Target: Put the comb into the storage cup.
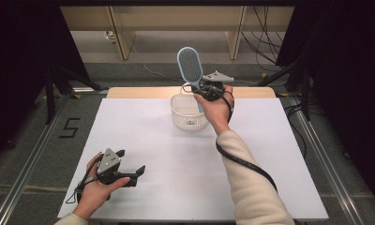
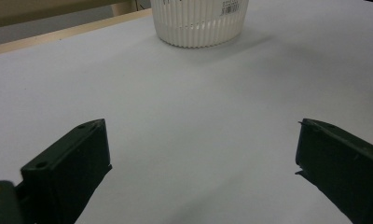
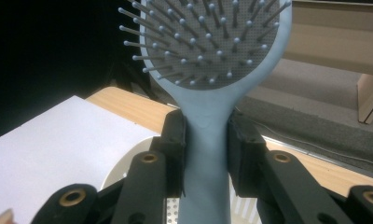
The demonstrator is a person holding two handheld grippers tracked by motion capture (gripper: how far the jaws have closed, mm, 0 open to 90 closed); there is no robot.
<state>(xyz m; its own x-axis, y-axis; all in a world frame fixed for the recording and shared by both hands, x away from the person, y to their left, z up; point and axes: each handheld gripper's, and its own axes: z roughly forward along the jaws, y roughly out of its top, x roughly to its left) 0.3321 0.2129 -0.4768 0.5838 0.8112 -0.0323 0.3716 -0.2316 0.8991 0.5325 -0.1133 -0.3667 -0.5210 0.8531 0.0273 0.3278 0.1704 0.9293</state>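
Observation:
A light blue hairbrush (image 1: 190, 64) stands upright over a white slatted basket (image 1: 185, 119) at the table's far middle. My right gripper (image 1: 200, 91) is shut on the hairbrush's handle (image 3: 205, 154), bristle head (image 3: 212, 42) up; both pads press the handle's sides. The handle's lower end reaches down into the basket. My left gripper (image 1: 129, 161) rests low over the white table near the front left, open with nothing between its black fingers (image 2: 68, 172). The basket (image 2: 198, 21) lies far ahead of it.
The white table top (image 1: 176, 178) has a wooden strip along its far edge (image 1: 138, 92). Black curtains and stand legs flank both sides. Cables run across the floor behind the table. A black cable trails along the right sleeve.

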